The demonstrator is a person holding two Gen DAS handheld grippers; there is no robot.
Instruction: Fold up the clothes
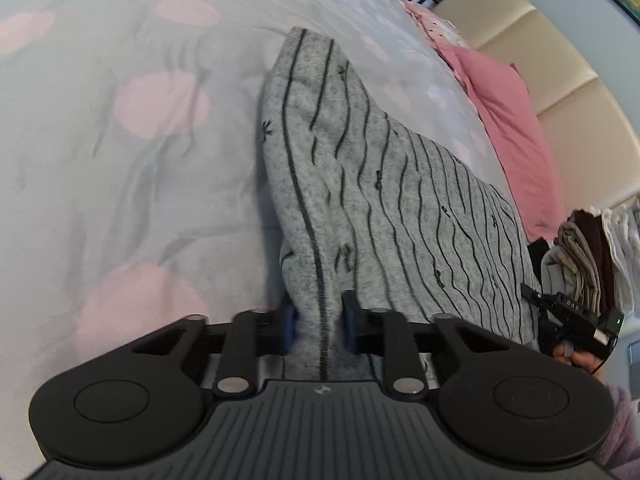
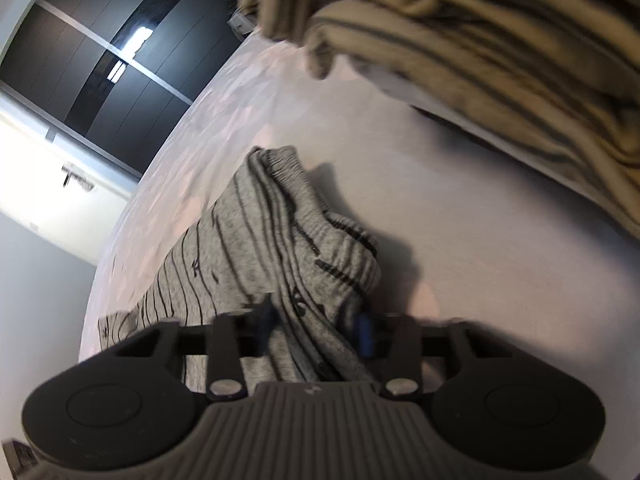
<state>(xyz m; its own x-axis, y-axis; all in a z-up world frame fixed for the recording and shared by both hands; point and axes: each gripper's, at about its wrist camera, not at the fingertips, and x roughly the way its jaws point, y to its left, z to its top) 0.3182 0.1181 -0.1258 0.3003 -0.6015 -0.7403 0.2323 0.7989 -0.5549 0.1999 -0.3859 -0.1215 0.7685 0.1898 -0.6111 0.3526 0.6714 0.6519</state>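
Observation:
A grey garment with thin dark stripes (image 1: 380, 184) is held up over the bed between both grippers. My left gripper (image 1: 320, 322) is shut on one end of it, cloth pinched between the blue pads (image 1: 289, 326). My right gripper (image 2: 318, 326) is shut on the other end, a bunched ribbed hem (image 2: 304, 240). The right gripper also shows in the left wrist view (image 1: 572, 316) at the far right, held by a hand.
The bed cover (image 1: 140, 140) is white with pink dots. A pink pillow (image 1: 508, 120) and a beige headboard (image 1: 560, 60) lie at the right. A stack of folded clothes (image 1: 592, 256) sits beside the pillow; it looms close in the right wrist view (image 2: 500, 40). Dark wardrobe doors (image 2: 120, 60) stand behind.

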